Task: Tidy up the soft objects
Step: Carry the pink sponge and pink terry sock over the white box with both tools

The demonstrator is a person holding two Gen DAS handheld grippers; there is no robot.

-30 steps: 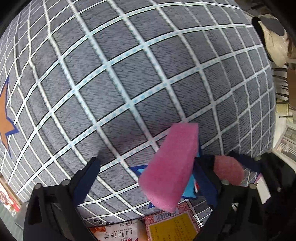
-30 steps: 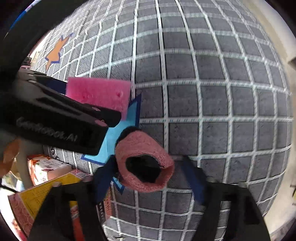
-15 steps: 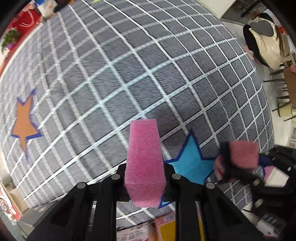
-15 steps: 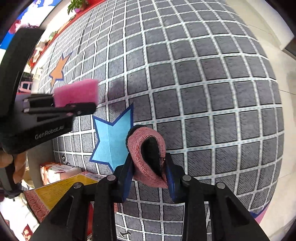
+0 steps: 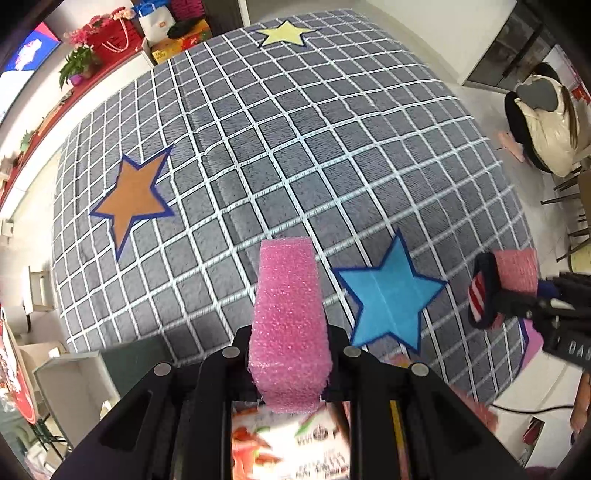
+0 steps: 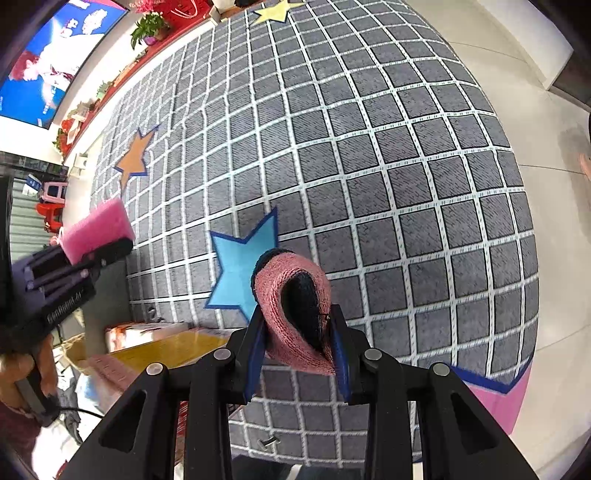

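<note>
Both tongs are clamped on soft things above the grey checked rug (image 5: pixel 332 147). Left gripper (image 5: pixel 290 354) pinches a pink sponge block (image 5: pixel 286 317), held up just left of the blue star (image 5: pixel 388 295). Right gripper (image 6: pixel 299 343) squeezes a pink knitted wristband (image 6: pixel 295 314) just right of that star.

A grey carpet (image 5: pixel 295 147) crossed by a white grid is spread over a pale tiled floor (image 6: pixel 535 92). Star patches are set into the carpet: an orange star (image 5: pixel 135 195), a blue star (image 5: pixel 388 291) and a pale yellow star (image 5: pixel 284 33). A red ledge with potted plants (image 5: pixel 79 62) and gift bags (image 5: pixel 157 20) is seen along the far wall. A lit screen (image 6: pixel 51 55) is mounted at the upper left. A seated person in a cream jacket (image 5: pixel 546 122) is seen at the right edge.
</note>
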